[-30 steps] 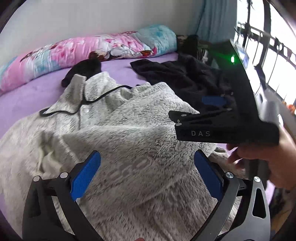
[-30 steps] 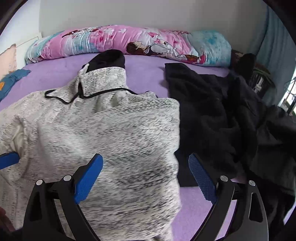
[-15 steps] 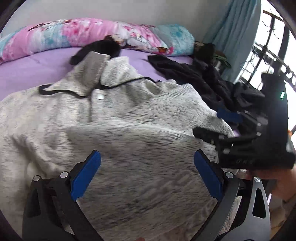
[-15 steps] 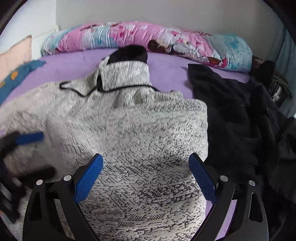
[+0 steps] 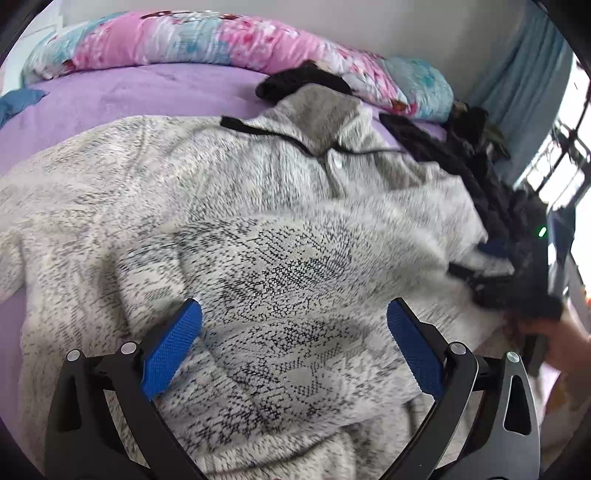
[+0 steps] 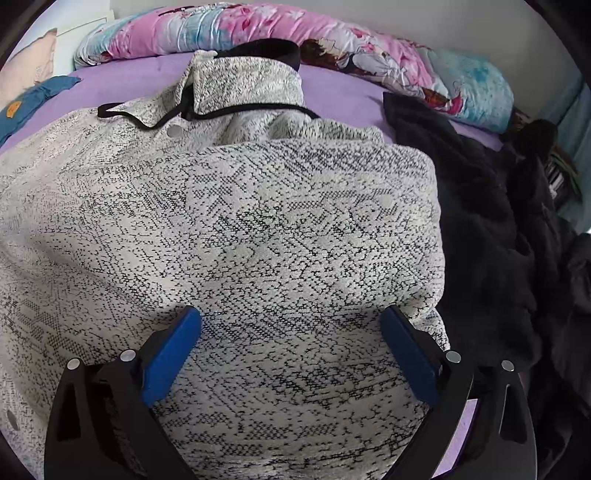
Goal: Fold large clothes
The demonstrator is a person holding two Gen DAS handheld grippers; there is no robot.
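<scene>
Coat: my big gray coat lies spread on the purple bed. Its collar points away from me, to the pink pillow. Its hem is down by me.
Long way: the coat runs from me to the pillow, so its long line goes straight ahead.
Fold: the right side of the coat looks folded over onto the middle. I think the left side is not folded yet.
Left fingers: my left fingers are wide open and hold nothing. They are low over the near part of the coat.
Right fingers: my right fingers are wide open too, with nothing in them. They sit just over the folded part, near its right edge.
Nearer hand: my left hand is nearer to the loose left side, so I think it should go there.
Edges: the coat's right edge lies right beside a pile of black clothes. There is little room there.
Open room: bare bed shows on the left and up by the pillow.
</scene>
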